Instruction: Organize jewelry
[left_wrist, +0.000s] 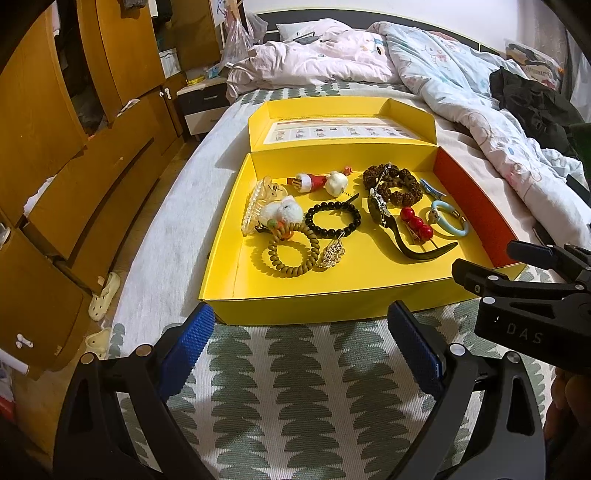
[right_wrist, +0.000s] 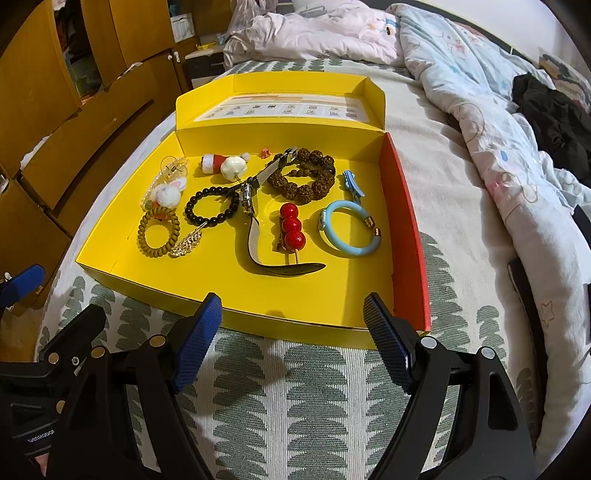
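An open yellow box (left_wrist: 369, 295) (right_wrist: 258, 317) lies on the bed with jewelry spread across its floor. Inside are a black bead bracelet (left_wrist: 333, 220) (right_wrist: 211, 206), a brown seed bracelet (left_wrist: 392, 183) (right_wrist: 303, 177), a light blue bangle (left_wrist: 449, 218) (right_wrist: 349, 233), a watch with a dark strap (left_wrist: 402, 236) (right_wrist: 255, 221), a red bead hairpin (left_wrist: 416, 222) (right_wrist: 291, 227), an olive coil hair tie (left_wrist: 290, 253) (right_wrist: 159, 232), a clear claw clip (left_wrist: 258, 205) and a white plush clip (left_wrist: 286, 211) (right_wrist: 166, 194). My left gripper (left_wrist: 299, 347) and right gripper (right_wrist: 293, 336) both stand open just short of the box's near wall, holding nothing.
The box's lid (left_wrist: 343, 122) stands open behind it. A crumpled quilt (right_wrist: 480, 110) and black clothing (left_wrist: 535, 99) lie at the right of the bed. Wooden cabinets (left_wrist: 55, 147) line the left, with slippers (left_wrist: 105, 295) on the floor between.
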